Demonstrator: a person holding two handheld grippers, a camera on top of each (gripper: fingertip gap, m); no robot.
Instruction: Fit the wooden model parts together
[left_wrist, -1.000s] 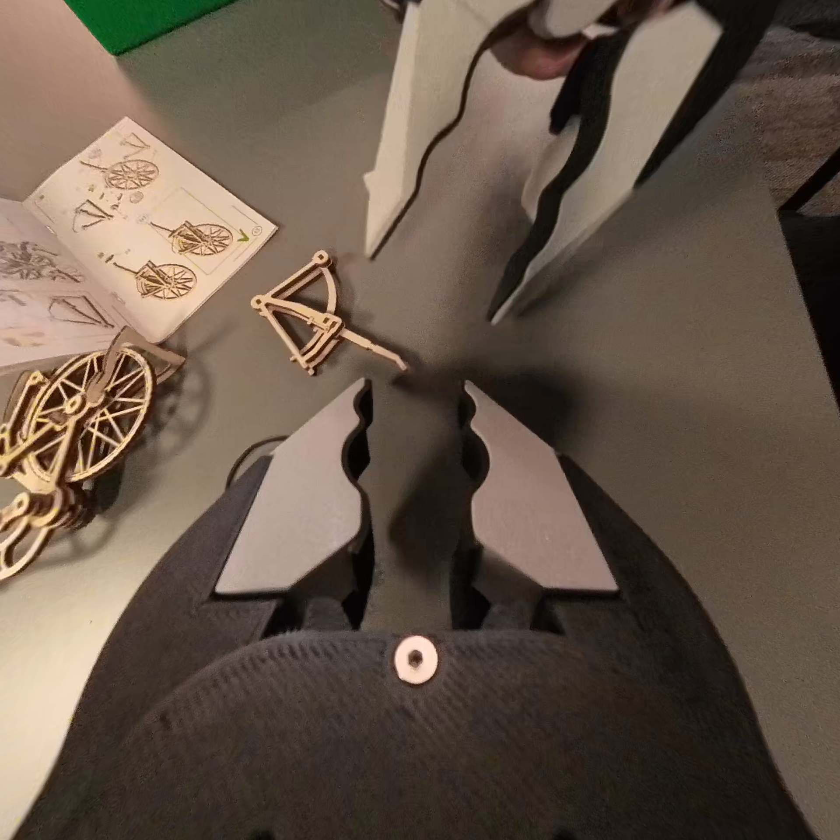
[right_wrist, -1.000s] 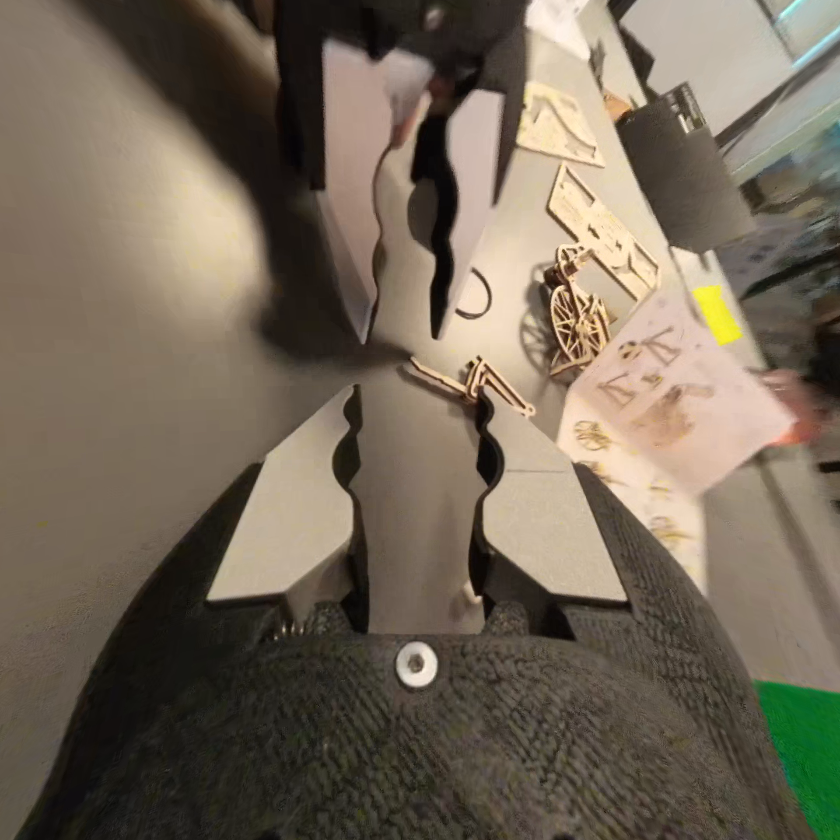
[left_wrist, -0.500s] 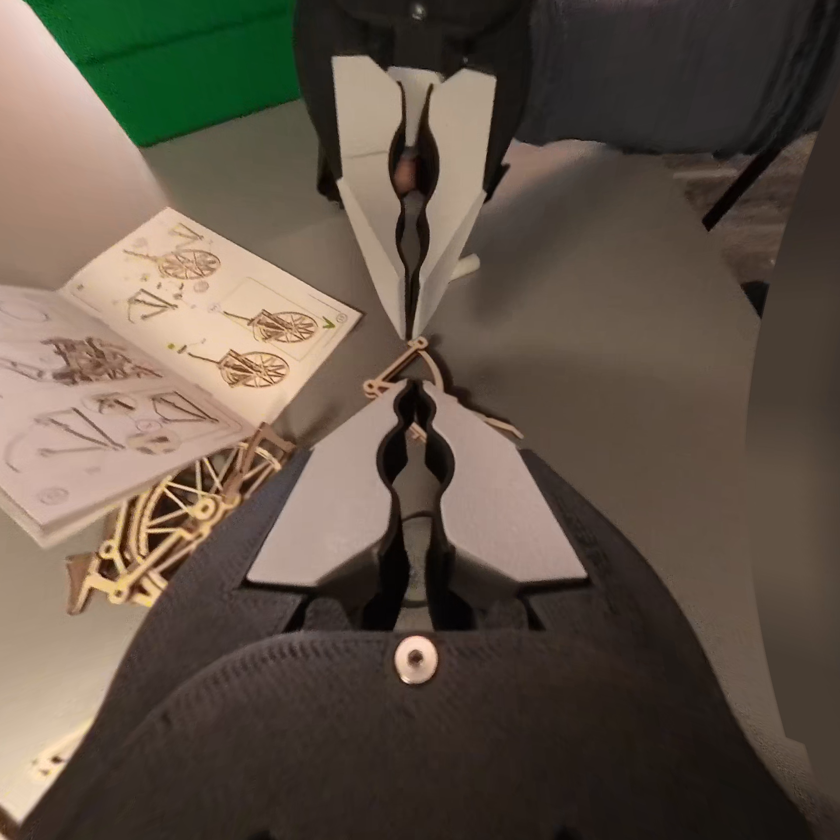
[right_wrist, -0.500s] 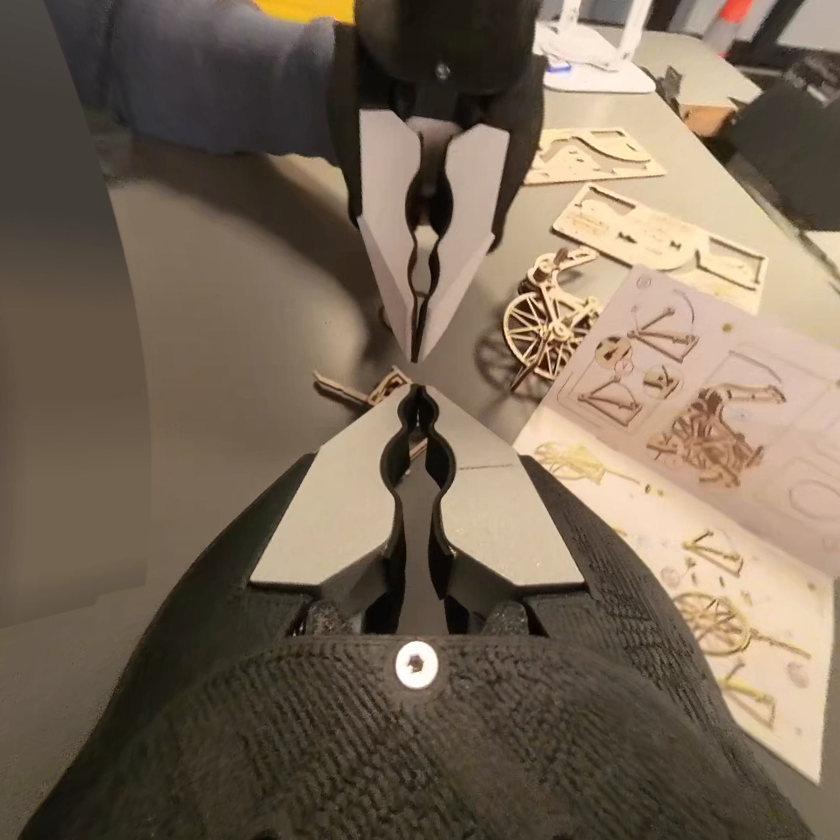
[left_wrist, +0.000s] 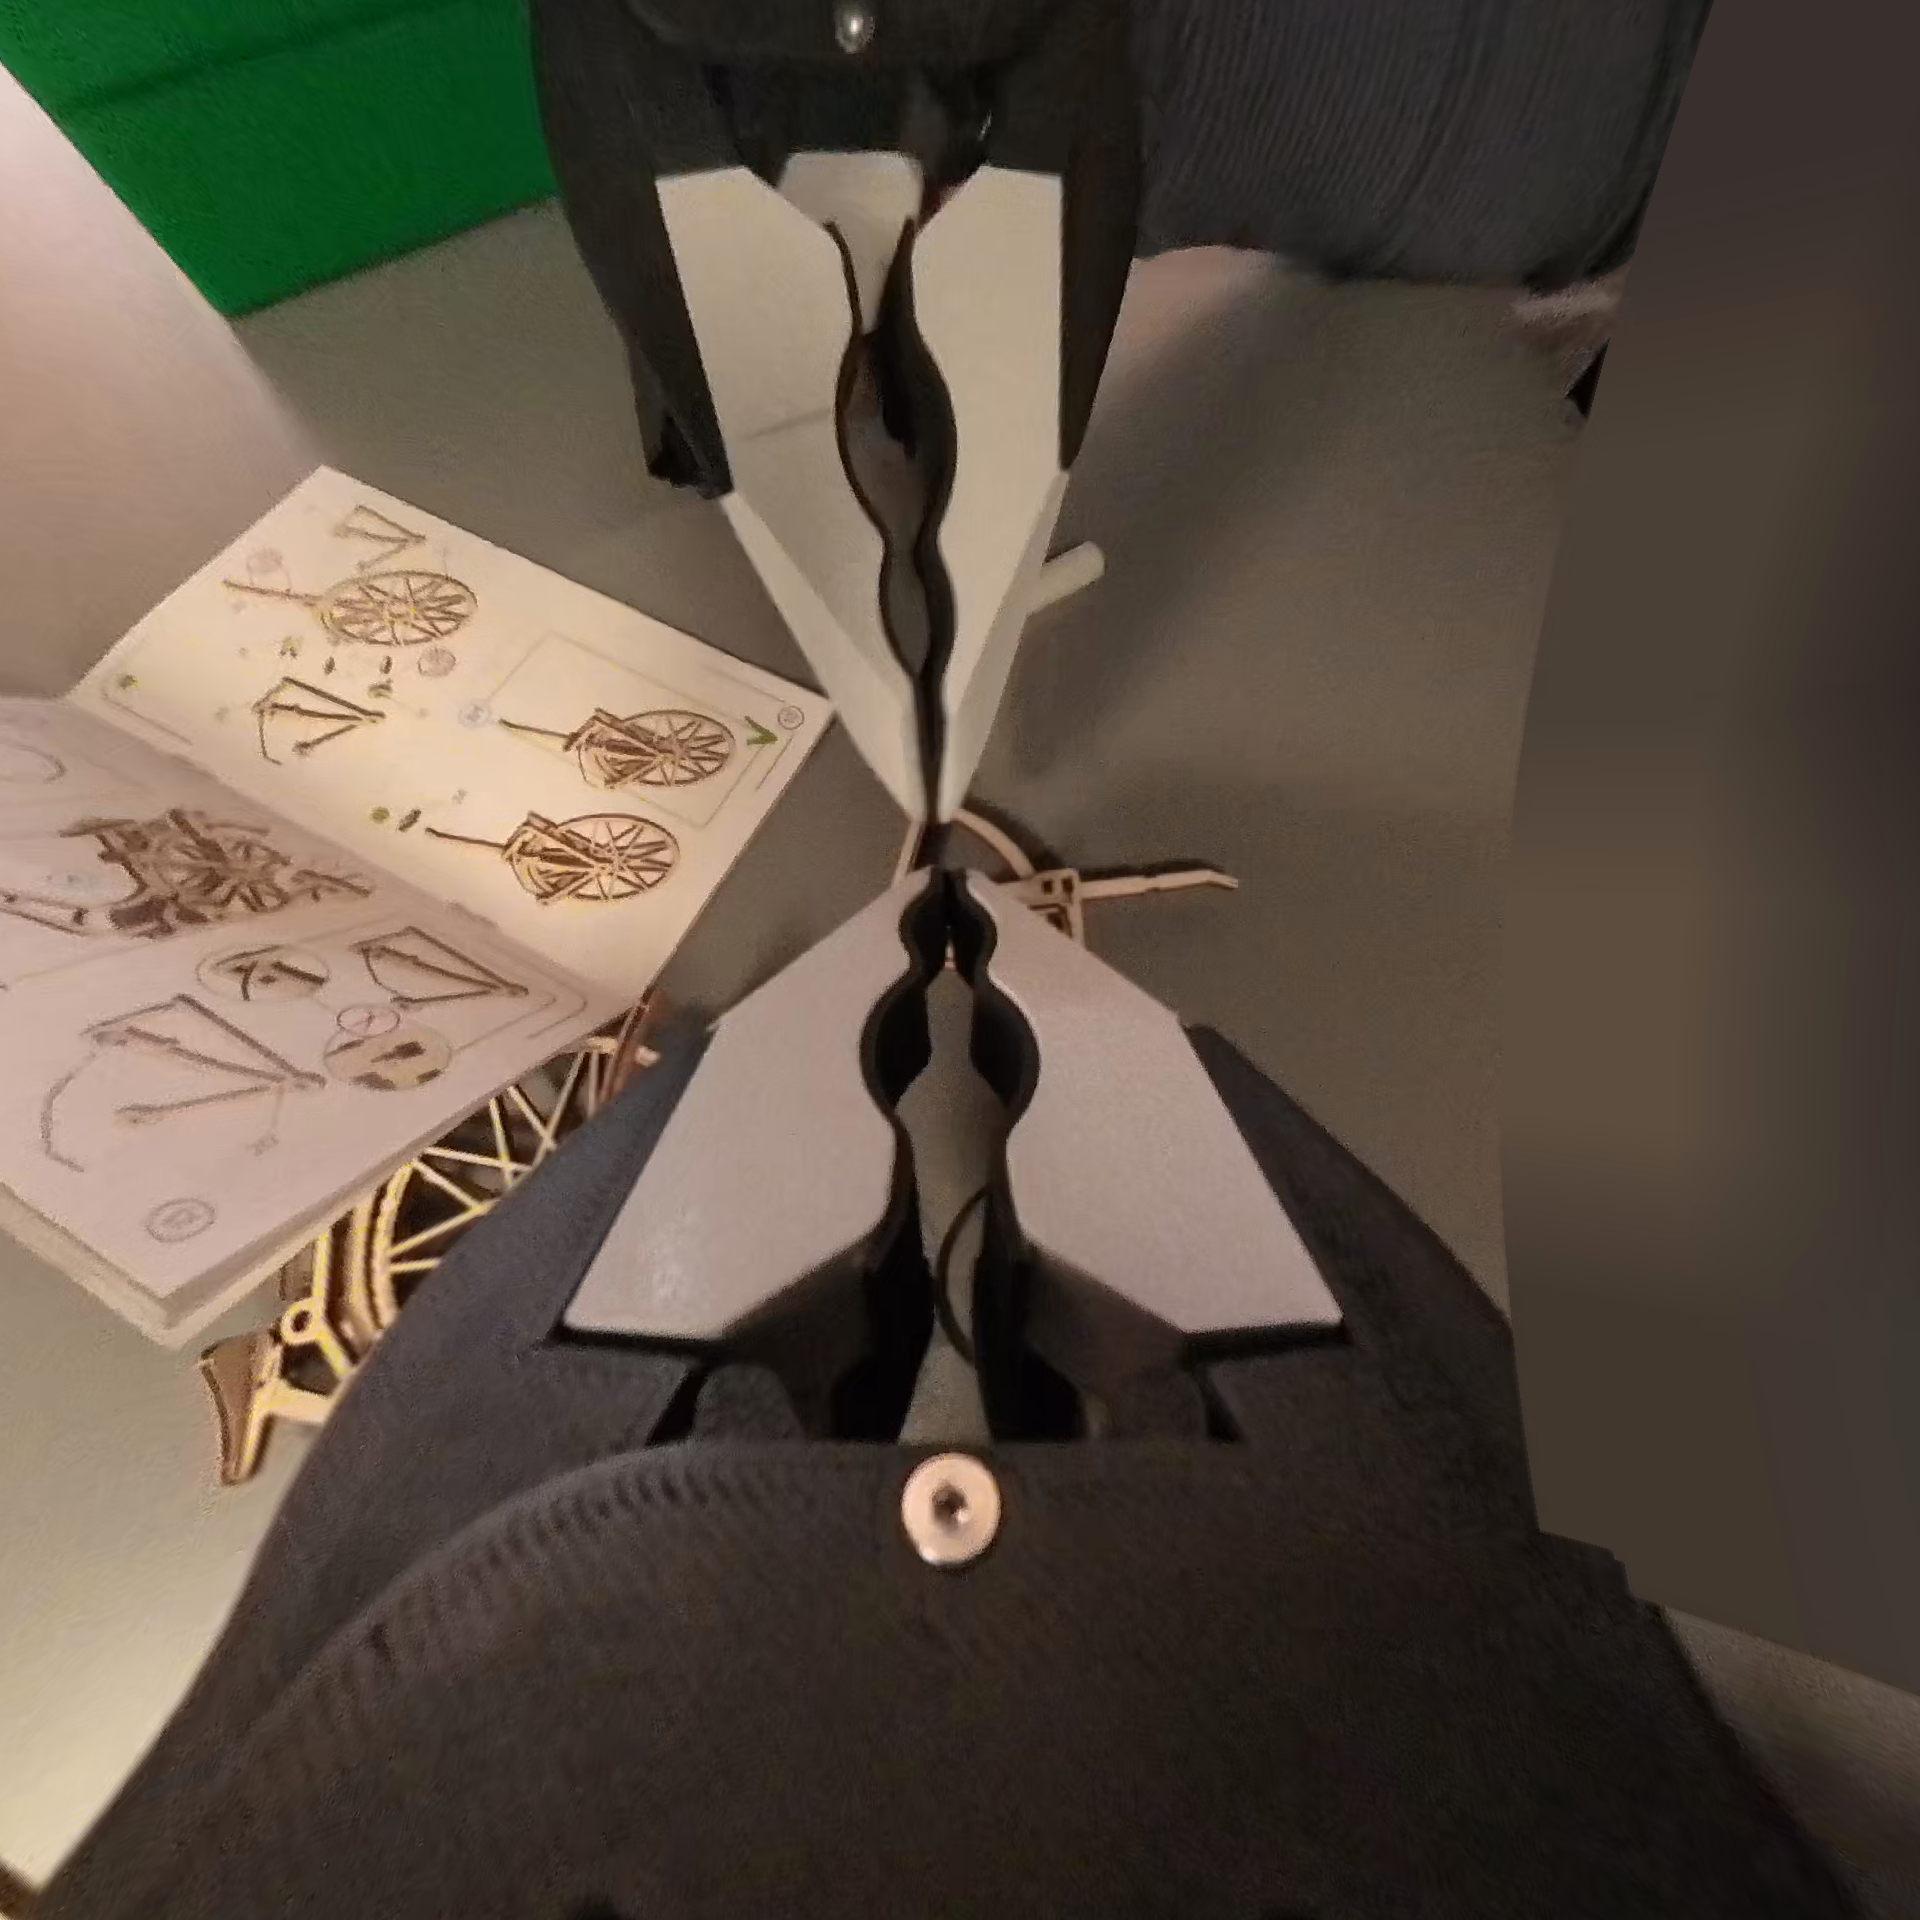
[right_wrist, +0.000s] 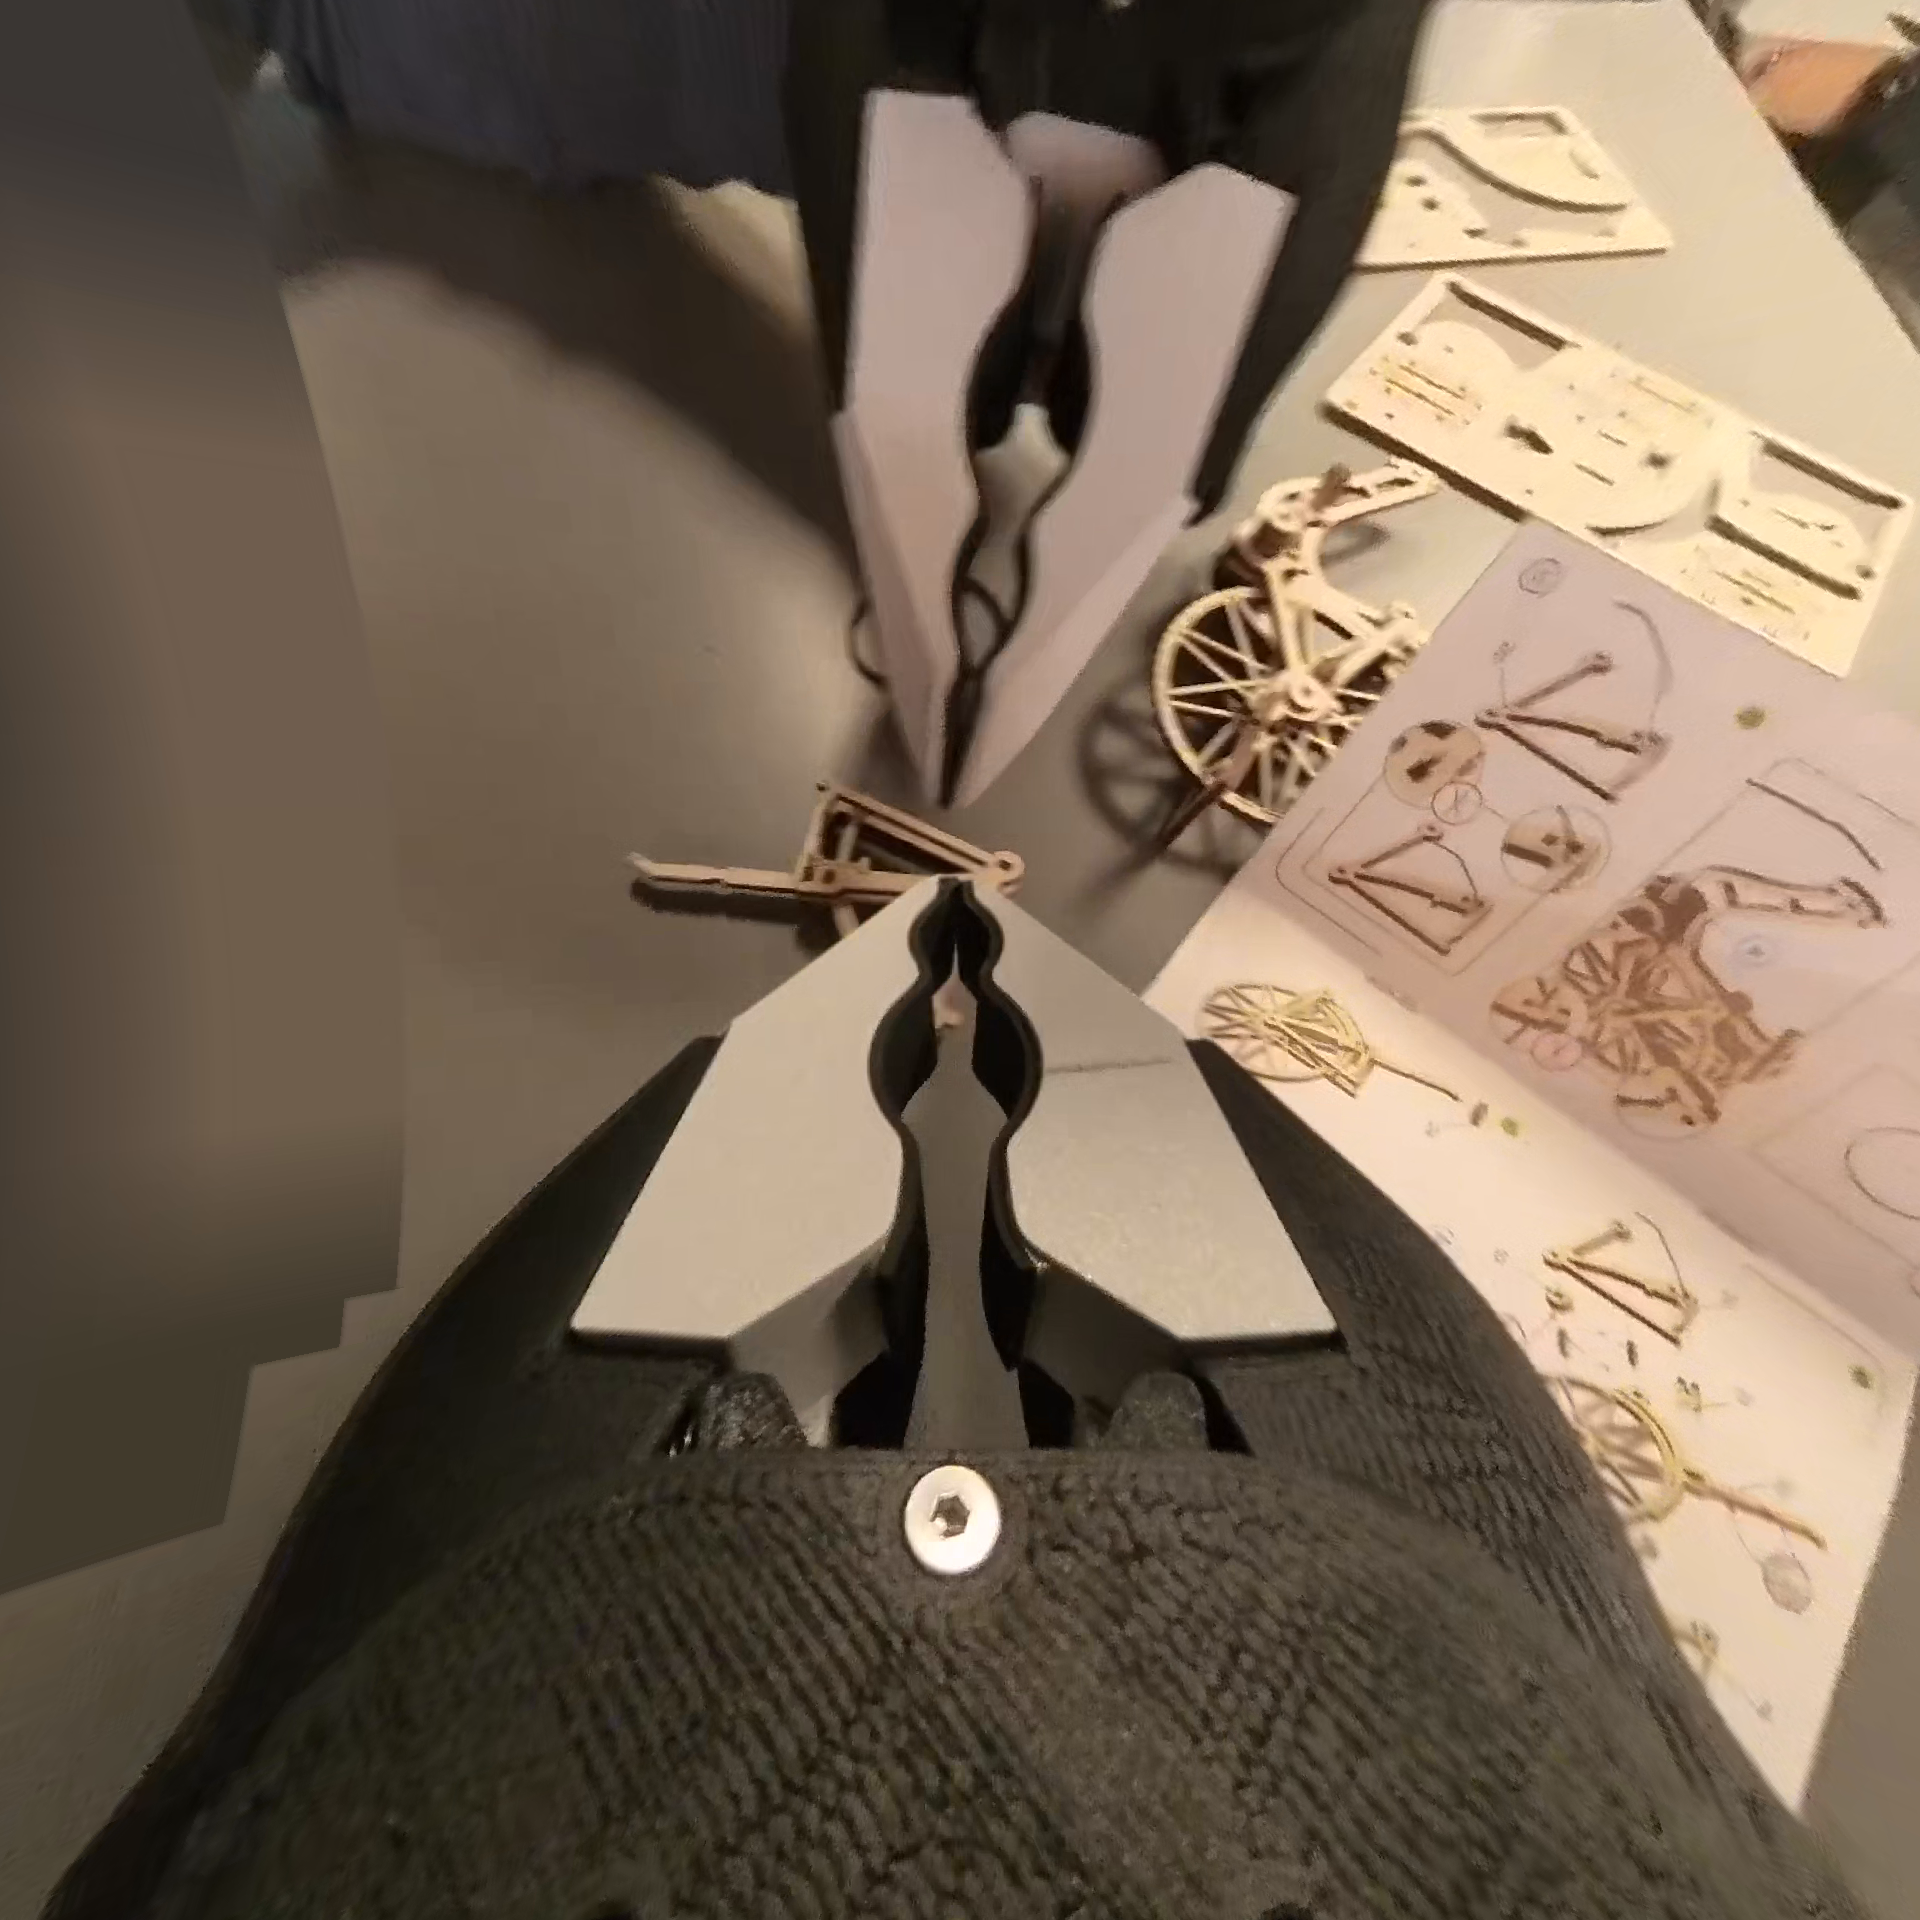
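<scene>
My left gripper (left_wrist: 943, 885) is shut and empty, with its tips together just above the table. My right gripper (right_wrist: 951, 885) is also shut and empty. The two point at each other, tips nearly touching; the right one shows in the left wrist view (left_wrist: 928, 810) and the left one in the right wrist view (right_wrist: 951, 787). A small wooden crossbow-shaped part (right_wrist: 831, 862) lies flat on the table right below the tips, partly hidden in the left wrist view (left_wrist: 1101, 883). A wooden spoked-wheel model (right_wrist: 1268, 665) stands beside it; in the left wrist view (left_wrist: 447, 1205) the booklet partly hides it.
An open instruction booklet (left_wrist: 364, 831) (right_wrist: 1558, 935) lies next to the wheel model. Two wooden part sheets (right_wrist: 1683, 457) lie at the far side. A thin black loop (left_wrist: 954, 1247) lies on the grey table (left_wrist: 1299, 727). A green box (left_wrist: 270, 135) stands at the back left.
Both grippers were open a second ago and have shut. They swung round to face each other and have moved closer, tip to tip, over the crossbow part.
</scene>
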